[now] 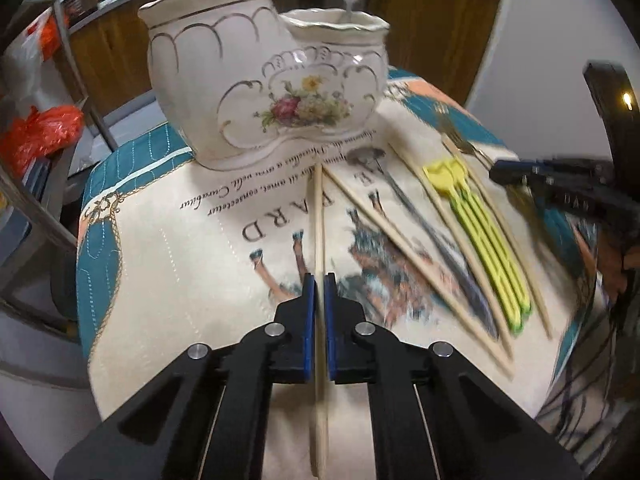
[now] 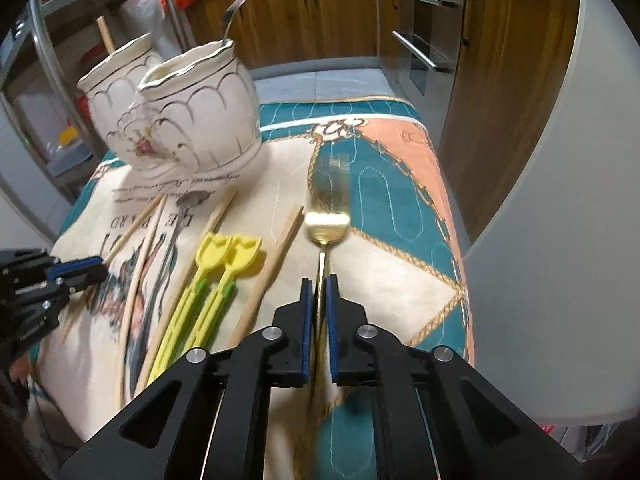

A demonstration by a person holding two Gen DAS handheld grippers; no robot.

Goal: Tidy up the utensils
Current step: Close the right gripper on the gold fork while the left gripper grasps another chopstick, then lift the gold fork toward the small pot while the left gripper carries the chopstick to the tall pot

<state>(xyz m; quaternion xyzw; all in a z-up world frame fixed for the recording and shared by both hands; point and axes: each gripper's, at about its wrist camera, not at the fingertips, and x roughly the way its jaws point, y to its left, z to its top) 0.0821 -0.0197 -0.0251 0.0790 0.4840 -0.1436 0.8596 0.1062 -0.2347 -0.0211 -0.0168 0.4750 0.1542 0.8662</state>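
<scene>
the left tool (image 1: 319,280) is clamped on a wooden chopstick (image 1: 319,216) pointing toward the ceramic holder (image 1: 256,76) on the table (image 1: 168,248); yellow tongs (image 2: 224,264) lie between; the right tool (image 2: 319,284) is closed tight on a gold fork (image 2: 326,222) at the cloth's right side

chopstick (image 1: 319,216): pale wood, lying lengthwise between the left gripper (image 1: 319,280) pads, tip pointing ahead toward holder
fork (image 2: 326,204): gold, blurred, handle pinched in the right gripper (image 2: 319,282), head sticking out ahead
holder (image 1: 264,80): cream twin-pot ceramic, floral, standing upright ahead of both
scoops (image 2: 224,264): yellow-green pair, lying left of the right gripper
</scene>
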